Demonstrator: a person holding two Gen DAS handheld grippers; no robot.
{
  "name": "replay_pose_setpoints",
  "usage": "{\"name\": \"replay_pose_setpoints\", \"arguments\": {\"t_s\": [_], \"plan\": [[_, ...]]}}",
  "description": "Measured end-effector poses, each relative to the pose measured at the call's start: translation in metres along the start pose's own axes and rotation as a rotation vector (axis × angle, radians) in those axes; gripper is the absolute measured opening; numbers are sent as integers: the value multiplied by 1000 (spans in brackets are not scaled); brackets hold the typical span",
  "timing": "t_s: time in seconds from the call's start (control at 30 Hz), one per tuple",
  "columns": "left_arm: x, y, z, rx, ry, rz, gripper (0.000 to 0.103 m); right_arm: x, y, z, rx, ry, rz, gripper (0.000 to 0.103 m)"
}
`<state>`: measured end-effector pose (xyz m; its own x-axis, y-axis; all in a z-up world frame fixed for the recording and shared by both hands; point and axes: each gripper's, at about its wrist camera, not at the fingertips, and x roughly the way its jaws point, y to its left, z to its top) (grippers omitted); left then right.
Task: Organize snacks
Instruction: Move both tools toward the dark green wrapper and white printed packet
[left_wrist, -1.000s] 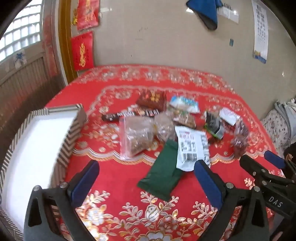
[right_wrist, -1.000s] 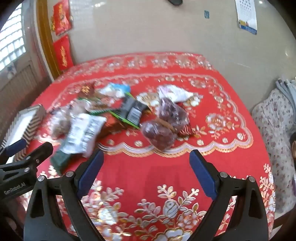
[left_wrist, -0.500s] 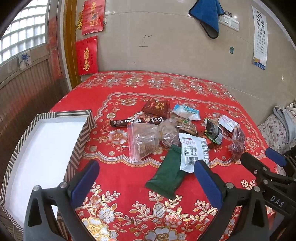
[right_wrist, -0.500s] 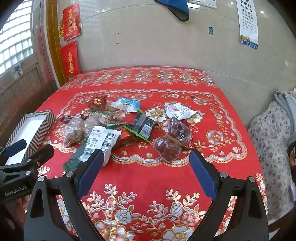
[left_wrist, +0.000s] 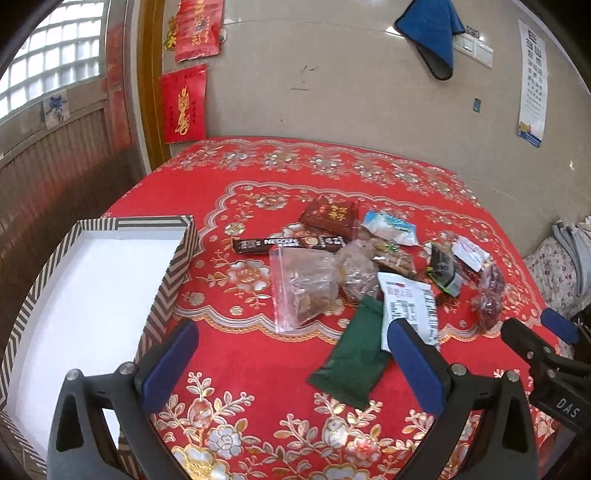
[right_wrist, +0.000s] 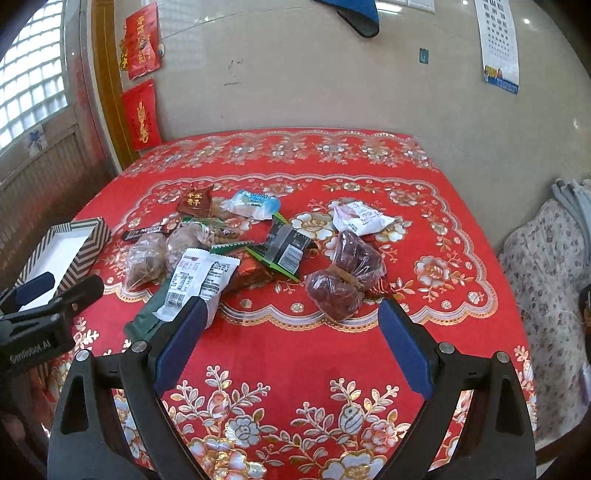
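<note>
1. The left gripper (left_wrist: 291, 360) hangs over the near part of the red tablecloth (left_wrist: 258, 350). Its two blue fingers (left_wrist: 168, 365) are spread wide apart and hold nothing.
2. The right gripper (right_wrist: 290, 345) hangs over the same cloth, more to the right. Its blue fingers (right_wrist: 404, 350) are also spread wide and hold nothing.
3. The snacks lie in a loose pile in the middle of the table, in front of both grippers.
4. A green packet (left_wrist: 351, 358) is the closest snack to the left gripper. A white packet (left_wrist: 408, 306) with black writing lies partly on top of its far end.
5. A clear bag (left_wrist: 301, 288) with brown bits sits to the left of the white packet. A second see-through bag (left_wrist: 356, 267) touches it.
6. A long dark coffee stick (left_wrist: 290, 243) lies behind the clear bag. A dark red packet (left_wrist: 330, 214) with gold letters is just behind that.
7. A white and blue packet (right_wrist: 251, 201) sits near the back of the pile.
8. A black packet (right_wrist: 286, 245) with green edges lies in the middle of the pile.
9. Two bags of dark red fruit (right_wrist: 343, 275), tied together, sit in front of the right gripper.
10. A small white packet (right_wrist: 360, 218) lies just behind them.
11. A striped box (left_wrist: 177, 258), white inside, sits on the left edge of the table with no snacks in it.
</note>
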<state>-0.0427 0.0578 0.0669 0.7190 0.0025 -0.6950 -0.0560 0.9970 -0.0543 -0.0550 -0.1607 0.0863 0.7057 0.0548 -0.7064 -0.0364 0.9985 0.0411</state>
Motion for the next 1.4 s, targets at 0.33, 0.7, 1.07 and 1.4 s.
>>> {"name": "replay_pose_setpoints", "arguments": {"t_s": [0.33, 0.7, 1.07, 1.4], "plan": [[16, -6, -8, 44, 79, -74, 103, 12, -3, 0, 16, 28, 23, 94], [18, -19, -16, 101, 94, -84, 103, 15, -2, -2, 18, 45, 29, 94], [22, -24, -20, 137, 111, -110, 103, 17, 1, -3, 16, 61, 32, 94], [36, -37, -28, 265, 145, -170, 103, 23, 0, -4, 18, 69, 32, 94]]}}
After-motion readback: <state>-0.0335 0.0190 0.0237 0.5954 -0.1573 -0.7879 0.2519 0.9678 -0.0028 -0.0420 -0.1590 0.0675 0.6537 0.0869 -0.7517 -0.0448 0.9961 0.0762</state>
